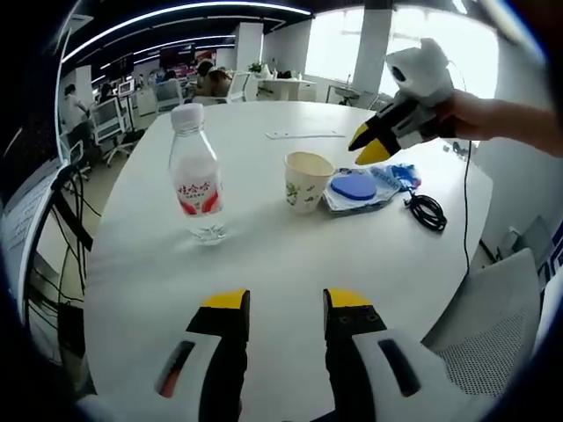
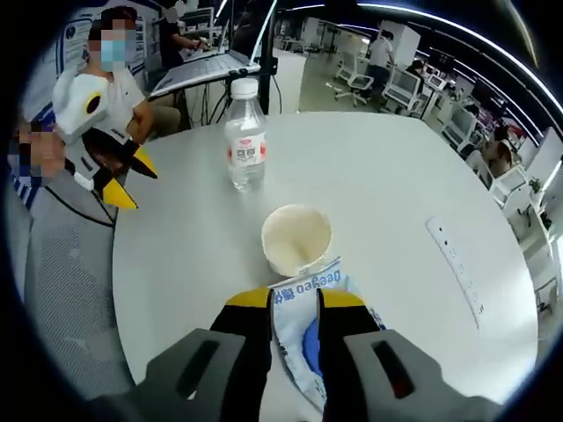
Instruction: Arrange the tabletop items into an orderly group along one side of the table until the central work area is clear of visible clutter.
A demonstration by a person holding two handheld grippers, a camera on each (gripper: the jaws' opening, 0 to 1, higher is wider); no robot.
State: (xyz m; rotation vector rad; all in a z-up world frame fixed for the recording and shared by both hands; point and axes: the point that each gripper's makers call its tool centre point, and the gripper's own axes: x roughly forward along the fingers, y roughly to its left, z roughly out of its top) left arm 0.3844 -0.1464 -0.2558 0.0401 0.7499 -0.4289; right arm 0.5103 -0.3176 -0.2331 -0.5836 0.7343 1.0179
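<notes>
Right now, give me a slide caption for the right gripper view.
Right gripper straddling the blue-and-white packet beside the paper cup, water bottle beyond.

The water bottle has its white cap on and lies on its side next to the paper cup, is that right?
Not quite: the water bottle stands upright, not on its side. The left gripper view shows it, white cap on, on the table near the paper cup.

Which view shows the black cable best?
The left gripper view: the coiled black cable lies in plain sight on the table, right of the blue packet. In the right gripper view I cannot make it out.
</notes>
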